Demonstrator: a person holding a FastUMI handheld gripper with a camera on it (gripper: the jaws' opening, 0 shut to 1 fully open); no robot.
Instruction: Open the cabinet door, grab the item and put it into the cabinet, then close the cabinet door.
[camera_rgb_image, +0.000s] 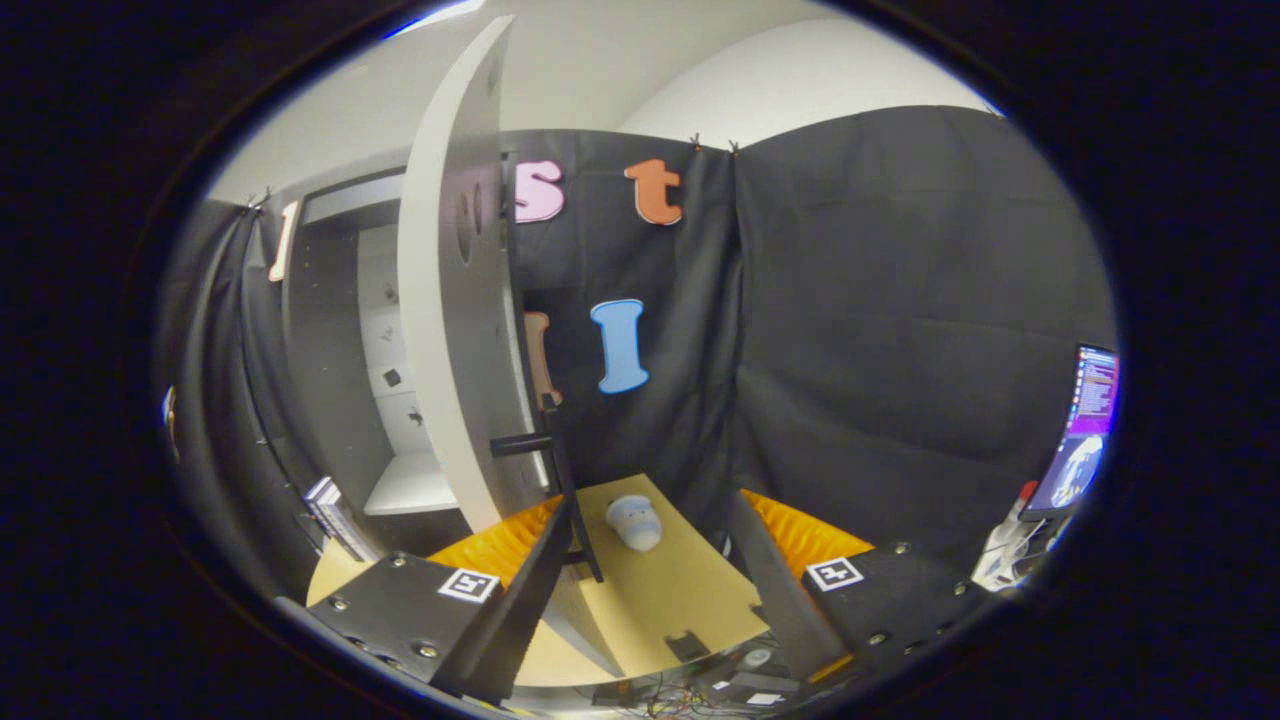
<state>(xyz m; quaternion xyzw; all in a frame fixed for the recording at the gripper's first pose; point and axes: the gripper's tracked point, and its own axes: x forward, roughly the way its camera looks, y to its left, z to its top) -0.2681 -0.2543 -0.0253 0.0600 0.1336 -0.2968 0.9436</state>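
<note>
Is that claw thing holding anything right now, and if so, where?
Nothing is held. The gripper is open, with the open cabinet door and its handle just ahead, and a small pale item on the table beyond.

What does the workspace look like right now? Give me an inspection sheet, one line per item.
Surface: tan table top, bare except for the item.
Job's things: cabinet door swung open, seen nearly edge-on, its dark handle near the lower edge; pale cabinet interior exposed; small grey-white item lying on the table, beyond the fingers.
Clutter: stack of books or boxes below the cabinet.
Grippers: gripper open, fingers spread wide, gripping nothing; the left finger lies close to the door's lower edge.
Cables: tangle of wires below the table's near edge.
Surroundings: black cloth wall; lit screen.
</note>
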